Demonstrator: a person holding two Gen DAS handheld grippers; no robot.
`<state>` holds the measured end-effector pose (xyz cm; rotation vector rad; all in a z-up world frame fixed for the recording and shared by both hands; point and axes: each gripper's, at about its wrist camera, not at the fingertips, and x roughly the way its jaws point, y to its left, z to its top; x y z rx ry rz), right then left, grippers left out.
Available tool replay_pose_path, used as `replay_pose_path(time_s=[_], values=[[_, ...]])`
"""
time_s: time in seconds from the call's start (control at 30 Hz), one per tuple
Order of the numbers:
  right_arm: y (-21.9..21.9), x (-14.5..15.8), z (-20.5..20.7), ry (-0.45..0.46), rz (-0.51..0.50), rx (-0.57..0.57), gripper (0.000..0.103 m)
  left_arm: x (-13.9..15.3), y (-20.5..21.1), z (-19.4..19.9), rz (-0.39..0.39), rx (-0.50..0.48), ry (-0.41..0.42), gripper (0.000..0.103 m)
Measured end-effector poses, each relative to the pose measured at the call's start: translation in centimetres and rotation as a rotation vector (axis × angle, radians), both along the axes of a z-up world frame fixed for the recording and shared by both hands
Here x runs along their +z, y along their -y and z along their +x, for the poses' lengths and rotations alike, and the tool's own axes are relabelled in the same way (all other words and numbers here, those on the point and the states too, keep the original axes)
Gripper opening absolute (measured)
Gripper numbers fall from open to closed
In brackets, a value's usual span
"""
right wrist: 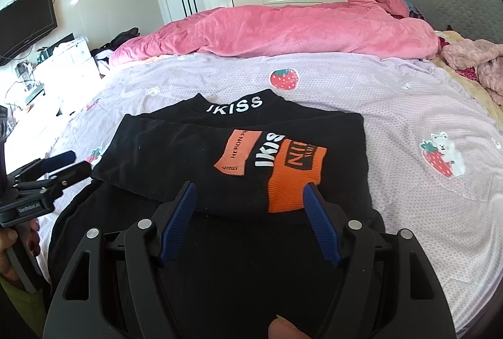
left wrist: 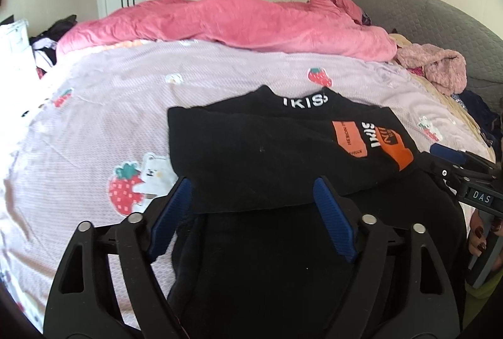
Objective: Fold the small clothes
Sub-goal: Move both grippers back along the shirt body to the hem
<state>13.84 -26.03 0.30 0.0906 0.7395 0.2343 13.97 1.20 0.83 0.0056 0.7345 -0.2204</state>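
Black top (right wrist: 195, 163), "IKISS" on the collar, orange patches on the front, lies on the bed (right wrist: 408, 106) over the strawberry-print sheet, nearer the near edge than the pink quilt (right wrist: 298, 24) bunched along the far side.

Progress, as judged: one fold is in. The lower part is turned up over the chest, its edge running crosswise just ahead of both grippers. More black cloth lies flat below that edge, so at least one more fold seems left, plus squaring up. A pile of other clothes (left wrist: 437, 68) sits at the right edge, unfolded.

Left gripper (left wrist: 251, 185): jaws spread wide, nothing pinched, pads above the folded edge, angled down toward the bed.

Right gripper (right wrist: 250, 191): likewise spread and empty, over the orange patch, tilted down. A fingertip (right wrist: 284, 328) shows at its handle.
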Motion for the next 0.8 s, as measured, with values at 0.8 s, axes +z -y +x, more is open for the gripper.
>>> replay_pose_path(time_s=[0.8], values=[[2.0,2.8,-3.9,0.049,0.020,-0.030,0.086,2.8,-1.2,-4.5,0.023,0.083,0.061,0.093]])
